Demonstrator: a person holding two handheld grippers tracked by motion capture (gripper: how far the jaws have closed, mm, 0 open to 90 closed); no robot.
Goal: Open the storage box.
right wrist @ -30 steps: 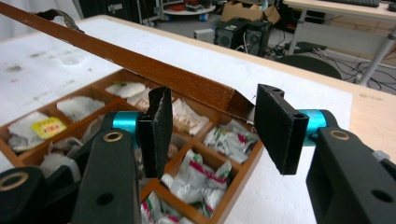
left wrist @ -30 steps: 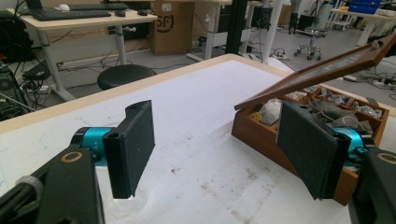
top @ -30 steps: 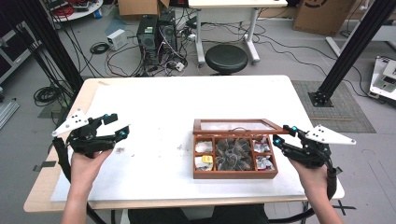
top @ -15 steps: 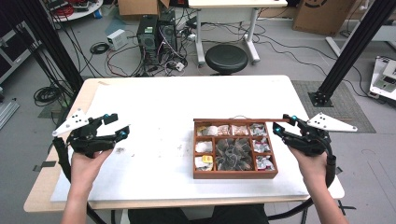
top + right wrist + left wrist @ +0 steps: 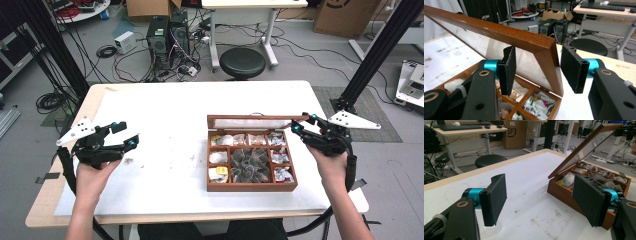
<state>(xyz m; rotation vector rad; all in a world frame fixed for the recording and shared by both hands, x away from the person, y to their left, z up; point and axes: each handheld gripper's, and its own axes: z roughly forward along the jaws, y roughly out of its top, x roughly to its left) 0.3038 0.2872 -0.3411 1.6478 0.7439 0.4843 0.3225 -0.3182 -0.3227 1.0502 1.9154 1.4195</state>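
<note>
Brown wood makes the box [image 5: 251, 159] stiff and hard, and its glass-paned lid [image 5: 499, 32] could crack if dropped. The lid's front corner is the best place to hold. The right hand-held gripper [image 5: 537, 67] has that corner between its two pads, with a gap on both sides. The left hand-held gripper [image 5: 544, 197] waits wide open, far left of the box on the table [image 5: 165, 115].

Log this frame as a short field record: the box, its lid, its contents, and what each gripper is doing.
box: wooden box with compartments, on the white table
lid: glass-paned lid raised, tilted partway open
contents: wrapped packets in the compartments
right gripper: jaws straddle the lid's side frame; contact with the pads cannot be told
left gripper: open, nothing between the jaws, away from the box near the table's left side
</note>
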